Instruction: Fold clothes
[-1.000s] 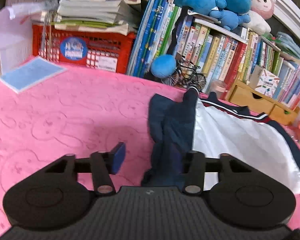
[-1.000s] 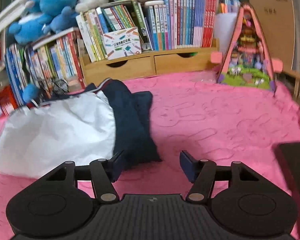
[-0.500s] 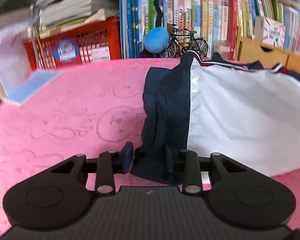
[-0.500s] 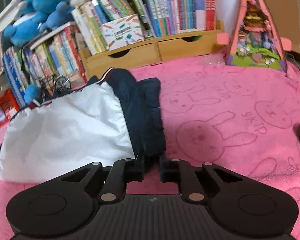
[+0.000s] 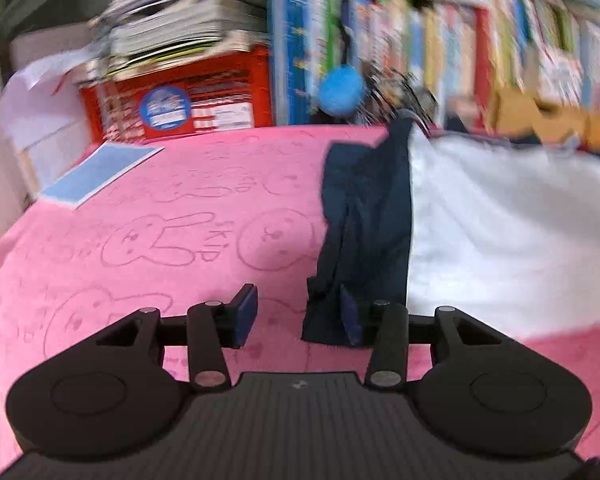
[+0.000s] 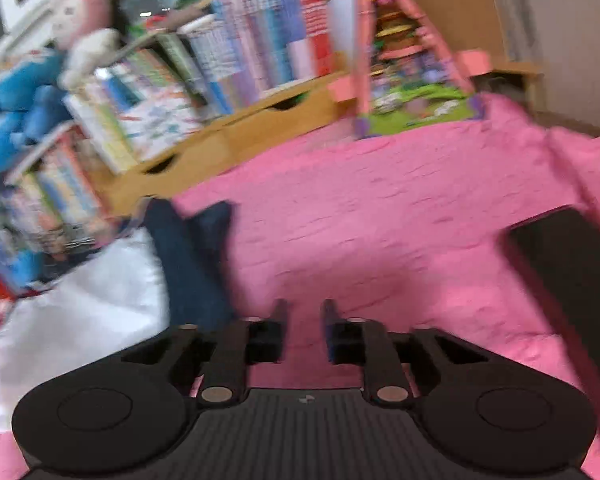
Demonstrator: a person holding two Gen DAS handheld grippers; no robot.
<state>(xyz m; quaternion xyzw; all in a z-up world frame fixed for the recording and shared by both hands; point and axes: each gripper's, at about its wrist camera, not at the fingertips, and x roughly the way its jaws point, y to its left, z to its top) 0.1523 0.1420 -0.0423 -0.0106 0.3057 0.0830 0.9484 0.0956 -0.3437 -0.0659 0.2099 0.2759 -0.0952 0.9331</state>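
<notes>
- A pink blanket (image 5: 148, 208) is covering the whole work surface, stamped with rabbit outlines and faces; the word "SKIP" is reading beside one rabbit.
- Rows of books (image 6: 260, 52) are standing along the far edge above wooden drawers (image 6: 236, 136), with blue and pink plush toys (image 6: 16, 92) sitting on top; the spines are too blurred to read.
- The white and navy jacket (image 5: 500, 232) is lying flat on the blanket, its navy sleeve (image 5: 364, 216) folded along the left side.
- A red crate (image 5: 180, 100) is sitting at the back left under a stack of papers, bearing a round blue sticker whose print I cannot read.
- A pink toy house (image 6: 404, 72) is standing at the back right.
- A flat blue card (image 5: 100, 172) is lying near the crate.
- The left gripper (image 5: 296, 314) is opening, moderately wide, with the sleeve's lower end between its pads and only the right pad against it.
- The right gripper (image 6: 303, 330) is opening, its gap narrow, with only blanket between the pads, just right of the jacket's navy edge.
</notes>
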